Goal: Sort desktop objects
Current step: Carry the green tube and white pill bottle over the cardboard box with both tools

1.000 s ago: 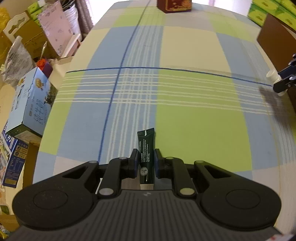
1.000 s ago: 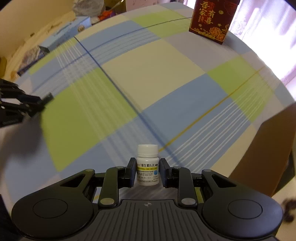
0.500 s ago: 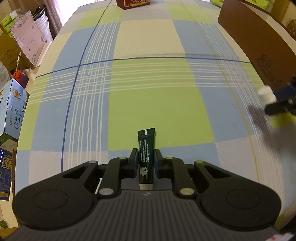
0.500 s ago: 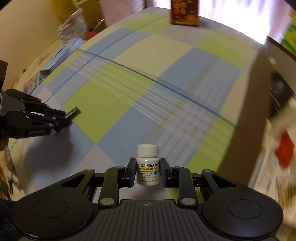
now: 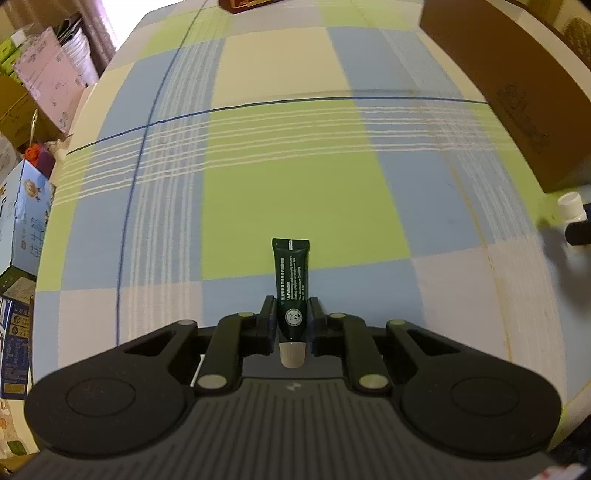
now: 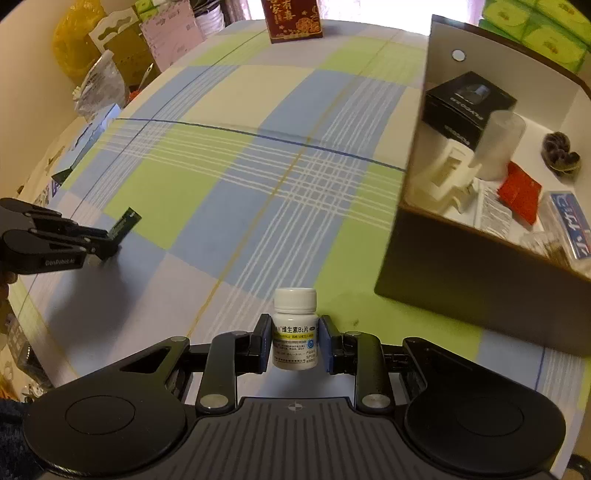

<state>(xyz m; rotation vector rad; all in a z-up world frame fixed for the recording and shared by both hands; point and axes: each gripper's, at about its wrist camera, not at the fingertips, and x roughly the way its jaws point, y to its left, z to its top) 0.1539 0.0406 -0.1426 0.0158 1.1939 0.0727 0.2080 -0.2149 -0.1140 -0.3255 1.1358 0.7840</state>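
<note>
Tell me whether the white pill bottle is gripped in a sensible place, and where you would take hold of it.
Yes, sensibly. The right gripper clamps the white pill bottle across its labelled cylindrical body, below the wider cap, coming from the side with the bottle upright. The straight wall gives the pads flat contact; I would grip there too, since the cap would probably be less secure.

- Wide run of checked tabletop (image 6: 258,192) lies open between the two grippers.
- Brown box (image 6: 480,273) walls off the right side, close beside the right gripper (image 6: 294,343).
- Red carton (image 6: 293,18) stands at the far edge.
</note>
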